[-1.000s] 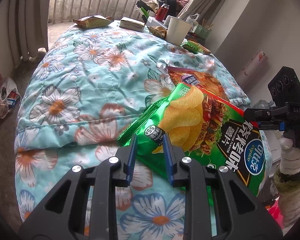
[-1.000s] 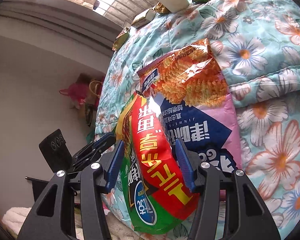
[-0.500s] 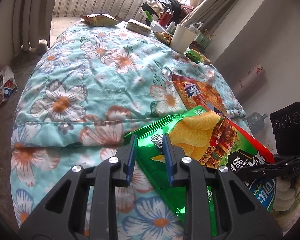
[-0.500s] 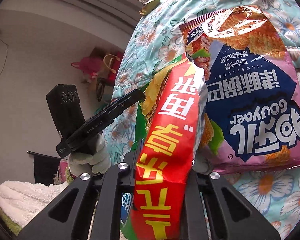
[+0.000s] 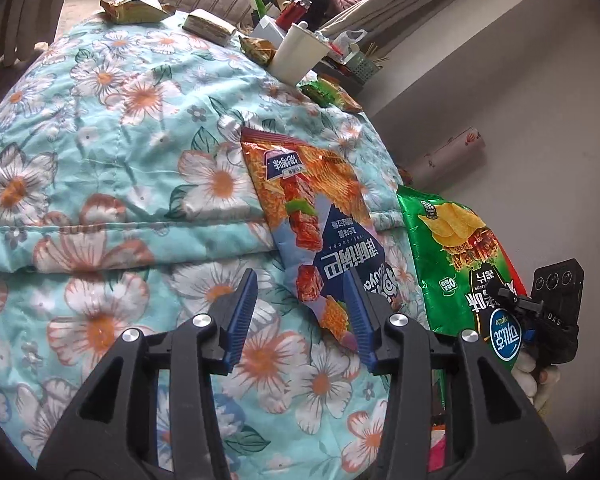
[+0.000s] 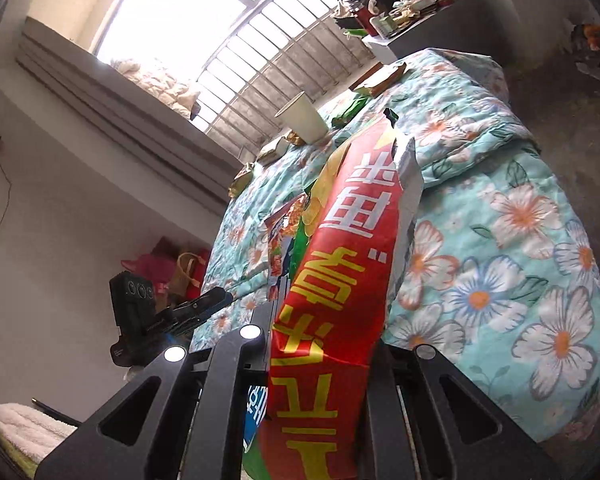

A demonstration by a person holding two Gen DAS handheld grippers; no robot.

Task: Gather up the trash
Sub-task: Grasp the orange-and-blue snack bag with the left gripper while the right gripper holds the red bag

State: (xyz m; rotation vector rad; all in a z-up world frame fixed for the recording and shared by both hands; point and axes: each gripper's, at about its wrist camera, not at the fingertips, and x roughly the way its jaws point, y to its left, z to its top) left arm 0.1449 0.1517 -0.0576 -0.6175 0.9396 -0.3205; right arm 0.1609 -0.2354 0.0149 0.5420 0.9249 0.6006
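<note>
A green and red chip bag (image 6: 340, 280) stands upright in my right gripper (image 6: 320, 344), which is shut on its lower end; the bag hides the pads. In the left wrist view the same bag (image 5: 456, 248) hangs off the right edge of the bed, with the right gripper (image 5: 516, 304) on it. An orange and purple snack bag (image 5: 316, 216) lies flat on the floral quilt (image 5: 100, 160). My left gripper (image 5: 300, 316) hovers over that bag's near end, its jaws opening. The bag's corner lies between the fingers, and the pads are off it.
A white paper cup (image 5: 296, 56) stands at the far end of the bed. Near it lie a green wrapper (image 5: 328, 92), a gold wrapper (image 5: 134, 9) and a flat packet (image 5: 210, 26). A cluttered shelf and window bars are behind. A wall runs along the right.
My left gripper has let go of the green chip bag and widened its jaws. My right gripper has shut on that bag and carried it right, off the orange bag.
</note>
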